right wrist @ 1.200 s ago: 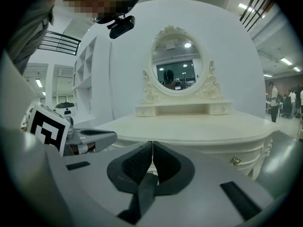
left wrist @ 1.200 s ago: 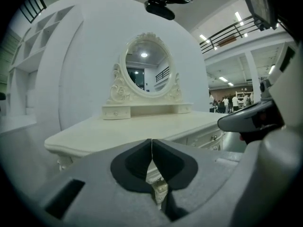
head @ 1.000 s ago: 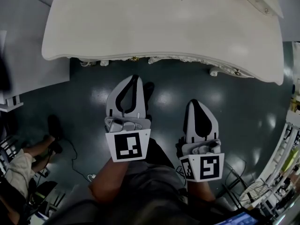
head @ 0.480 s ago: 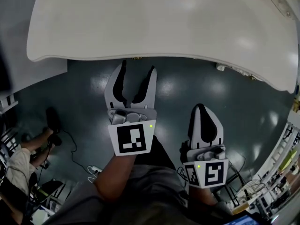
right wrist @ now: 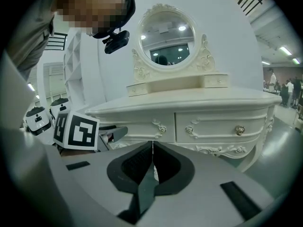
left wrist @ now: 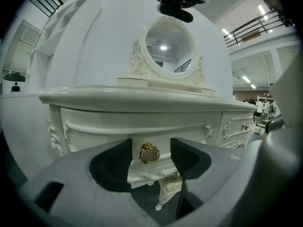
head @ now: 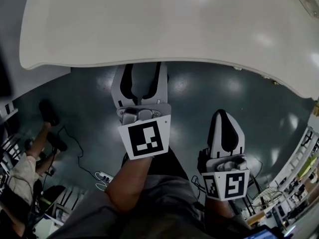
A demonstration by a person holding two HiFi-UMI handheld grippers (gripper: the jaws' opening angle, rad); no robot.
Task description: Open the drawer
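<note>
left gripper point(head: 143, 78) opening, knob point(left wrist: 149, 152) between, seemingly untouched

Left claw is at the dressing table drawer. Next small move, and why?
Probably ease the left claw straight forward, then close it on the gold knob. Its jaws are opening, the knob sits centred in the gap between them, still untouched, and the drawer looks fully shut.

A white tabletop point(head: 164, 24) overhangs the upper half of the head view, covering the tips of the left gripper point(head: 143, 72). Its jaws are opening either side of a gold drawer knob point(left wrist: 149, 152), clear of it. Dark floor point(head: 209, 93) lies open below the edge; a carved leg point(left wrist: 168, 190) stands beneath the knob.
</note>
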